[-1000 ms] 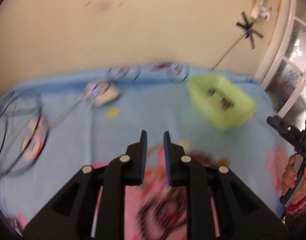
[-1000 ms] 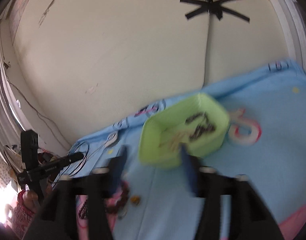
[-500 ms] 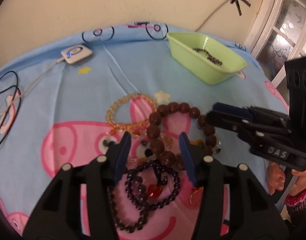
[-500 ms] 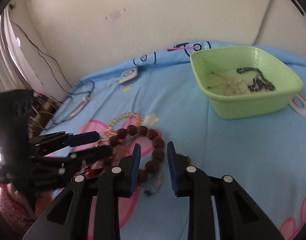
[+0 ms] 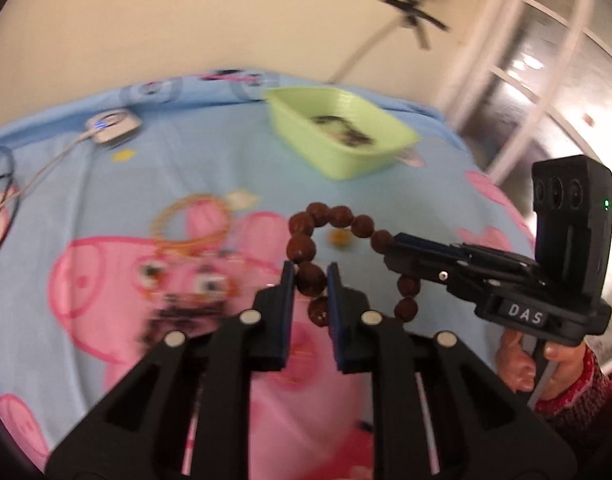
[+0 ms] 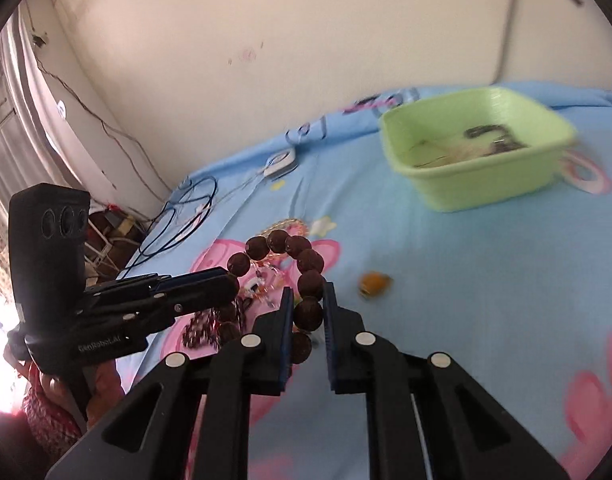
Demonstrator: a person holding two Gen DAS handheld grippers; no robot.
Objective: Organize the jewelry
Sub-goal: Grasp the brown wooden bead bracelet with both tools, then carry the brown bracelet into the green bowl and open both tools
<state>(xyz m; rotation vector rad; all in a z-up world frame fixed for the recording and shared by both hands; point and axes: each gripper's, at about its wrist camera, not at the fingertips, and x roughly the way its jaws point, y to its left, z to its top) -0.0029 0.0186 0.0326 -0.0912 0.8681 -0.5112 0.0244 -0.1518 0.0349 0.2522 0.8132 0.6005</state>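
Both grippers have the brown bracelet (image 5: 306, 246) lifted off the blue sheet (image 5: 234, 168). Left gripper (image 5: 309, 280) pinches one bead, right gripper (image 6: 308, 300) pinches another on the opposite side (loop stretched between them). Green tub (image 6: 477, 152) sits beyond, near the wall, beads inside. Amber bracelet (image 5: 190, 220) lies on the sheet.

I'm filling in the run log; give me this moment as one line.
phase: lifting | left gripper: shut on brown bead bracelet | right gripper: shut on same bracelet | green tub: beyond, holds jewelry
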